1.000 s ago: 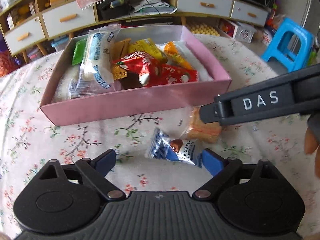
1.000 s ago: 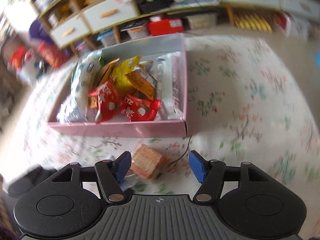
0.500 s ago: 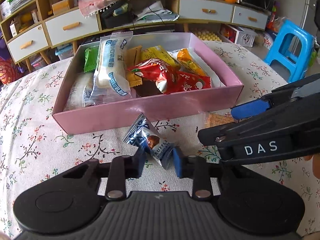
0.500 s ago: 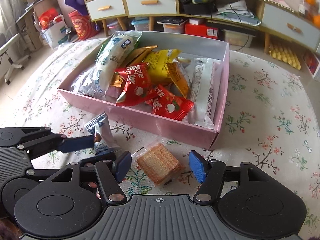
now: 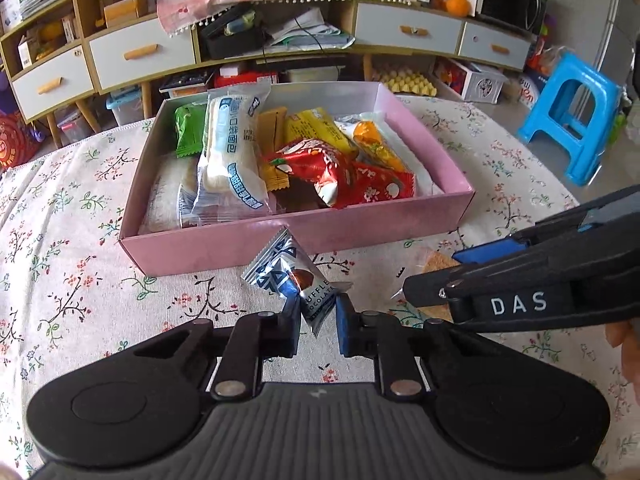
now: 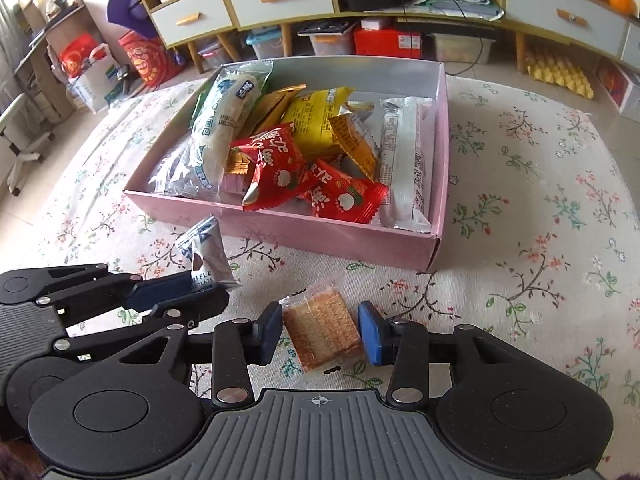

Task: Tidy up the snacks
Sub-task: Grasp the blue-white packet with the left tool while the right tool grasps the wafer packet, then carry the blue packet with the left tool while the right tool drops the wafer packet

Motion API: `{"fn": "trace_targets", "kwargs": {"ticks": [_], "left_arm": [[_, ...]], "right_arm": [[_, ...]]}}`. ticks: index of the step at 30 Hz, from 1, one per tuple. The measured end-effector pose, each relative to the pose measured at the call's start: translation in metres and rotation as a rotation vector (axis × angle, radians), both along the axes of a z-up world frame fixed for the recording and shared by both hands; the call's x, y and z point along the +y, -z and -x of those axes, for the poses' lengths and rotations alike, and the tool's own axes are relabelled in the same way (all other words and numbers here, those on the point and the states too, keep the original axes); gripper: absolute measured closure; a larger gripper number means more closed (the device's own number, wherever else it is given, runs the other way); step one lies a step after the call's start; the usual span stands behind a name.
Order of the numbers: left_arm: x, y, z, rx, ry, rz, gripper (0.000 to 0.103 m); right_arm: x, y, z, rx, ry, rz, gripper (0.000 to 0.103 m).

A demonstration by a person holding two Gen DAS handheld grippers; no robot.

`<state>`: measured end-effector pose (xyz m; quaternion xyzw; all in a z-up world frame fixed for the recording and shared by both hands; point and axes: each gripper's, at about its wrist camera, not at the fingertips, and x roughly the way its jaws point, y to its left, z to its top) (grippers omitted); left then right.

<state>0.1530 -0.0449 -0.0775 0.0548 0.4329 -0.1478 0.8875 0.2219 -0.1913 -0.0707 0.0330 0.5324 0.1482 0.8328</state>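
Observation:
A pink box (image 5: pixel 360 232) (image 6: pixel 340 240) full of wrapped snacks stands on the floral tablecloth. My left gripper (image 5: pixel 318 324) (image 6: pixel 180 294) is shut on a blue-and-white truffle chocolate packet (image 5: pixel 292 276) (image 6: pixel 206 256), held above the cloth just in front of the box's near wall. My right gripper (image 6: pixel 320 336) (image 5: pixel 444 276) is partly closed around a clear-wrapped cracker packet (image 6: pixel 322 330) (image 5: pixel 438 262) lying on the cloth; its pads stand beside the packet with small gaps.
A blue plastic stool (image 5: pixel 576 120) stands right of the table. Low cabinets with drawers (image 5: pixel 408 32) and floor clutter lie behind the table. Floral cloth (image 6: pixel 540 240) spreads right of the box.
My left gripper closed on the truffle packet and lifted it toward the box. My right gripper's jaws narrowed around the cracker packet, which still lies on the cloth.

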Motion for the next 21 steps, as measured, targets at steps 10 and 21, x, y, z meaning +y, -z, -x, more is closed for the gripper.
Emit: {"fn": "trace_targets", "kwargs": {"ticks": [10,21], "left_arm": [[0.001,-0.015,0.001,0.005,0.026,0.059,0.087],[0.006,-0.035,-0.009,-0.046,0.011,0.136,0.087]], "right_arm": [[-0.006,-0.027,0.009,-0.012,0.031,-0.037,0.062],[-0.013,-0.052,0.007,-0.078,0.057,-0.080,0.062]]}}
